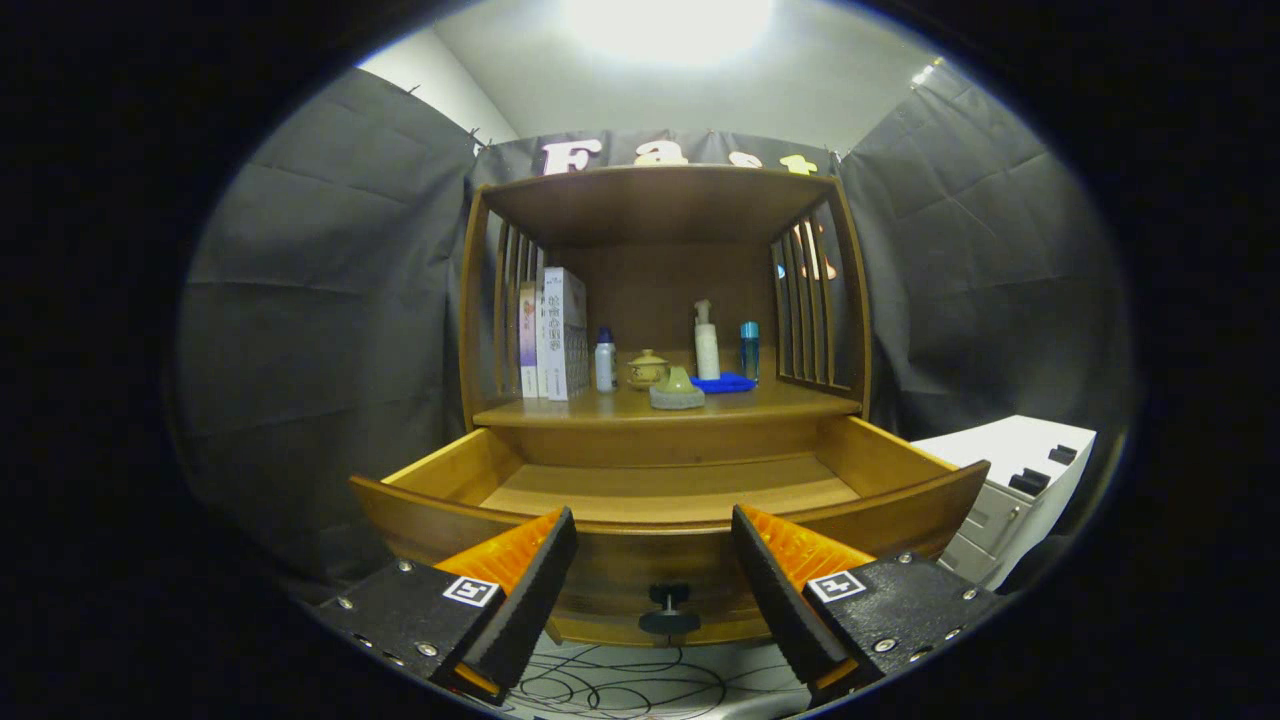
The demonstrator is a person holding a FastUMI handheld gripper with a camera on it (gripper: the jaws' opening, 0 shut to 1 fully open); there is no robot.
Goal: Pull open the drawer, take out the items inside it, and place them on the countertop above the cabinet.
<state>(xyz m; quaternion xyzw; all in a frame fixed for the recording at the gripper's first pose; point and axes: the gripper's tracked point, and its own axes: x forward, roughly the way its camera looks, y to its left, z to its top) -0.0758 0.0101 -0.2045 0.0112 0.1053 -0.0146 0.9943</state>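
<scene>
At the bottom centre of the frame the hand-held gripper has its fingers spread wide with nothing between them but air; neither finger touches anything. Straight ahead and slightly below the fingertips sits the drawer's knob, framed in the gap between the two fingers, on the curved front of the drawer.

The drawer is already pulled well out of the cabinet, its long axis running left to right across the middle of the frame. Its front rim lies just beyond the fingertips and a little above them. What can be seen of its floor is bare wood; the near strip behind the front panel is hidden, so I cannot tell whether anything lies there.

Above the drawer, in the centre of the frame, the tabletop carries books at its left, a small white bottle, a teapot, a greenish lidded piece, a tall white bottle, a blue cloth and a blue-capped bottle.

By my reading, the opening step is done and most or all items may already stand above. Any further pick turns on this: the drawer's cavity lies ahead of and above the fingers, so the hand-held gripper would have to rise over the front rim and tip down to see into the hidden near strip.

At the right of the frame stands a white unit.
</scene>
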